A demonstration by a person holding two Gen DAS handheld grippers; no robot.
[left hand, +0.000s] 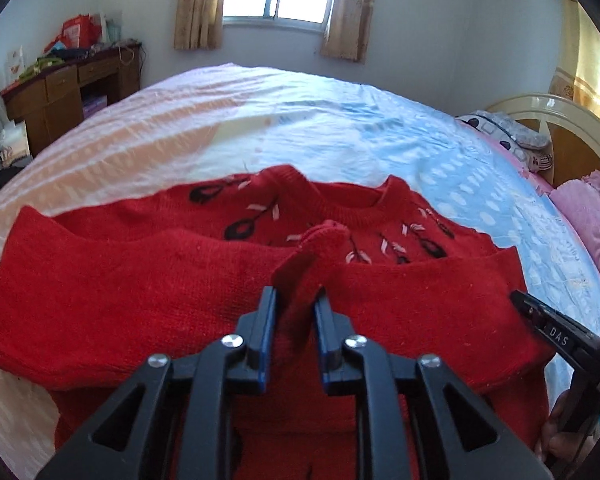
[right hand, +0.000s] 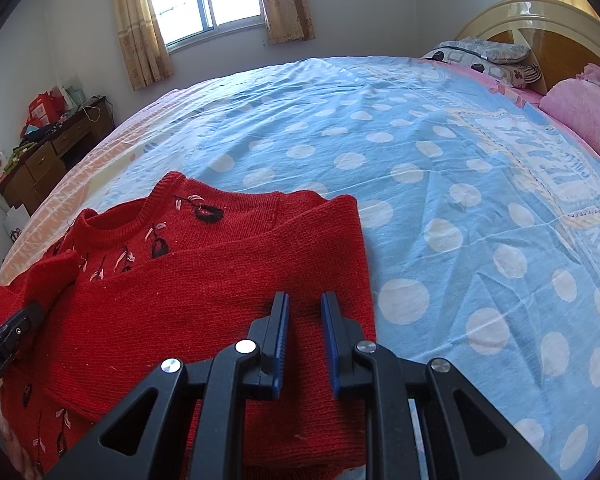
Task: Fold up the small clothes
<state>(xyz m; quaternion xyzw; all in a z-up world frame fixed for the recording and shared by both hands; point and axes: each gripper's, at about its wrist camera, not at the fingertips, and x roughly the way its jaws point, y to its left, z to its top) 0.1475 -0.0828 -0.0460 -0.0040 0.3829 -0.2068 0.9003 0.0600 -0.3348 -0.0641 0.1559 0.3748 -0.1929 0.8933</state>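
A red knit sweater (left hand: 100, 300) (right hand: 200, 300) with black and pink flower stitching lies face up on the bed, both sleeves folded across its chest. My left gripper (left hand: 296, 294) sits over the middle of the sweater, with a red sleeve cuff (left hand: 324, 236) standing up between its fingers and touching both pads. In the right wrist view the left gripper (right hand: 20, 324) shows at the left edge, under that raised cuff (right hand: 56, 272). My right gripper (right hand: 305, 298) rests low over the sweater's right side with only a narrow gap, nothing between its pads. Its tip (left hand: 518, 298) lies at the sweater's right edge.
The bed sheet (left hand: 340, 128) (right hand: 420, 160) is blue with white dots, peach-striped toward the left. Pink pillows (left hand: 584, 208) and a cream headboard (left hand: 560, 120) lie at the right. A cluttered wooden desk (left hand: 60, 96) stands by the far left wall. A person's hand (left hand: 560, 432) holds the right gripper.
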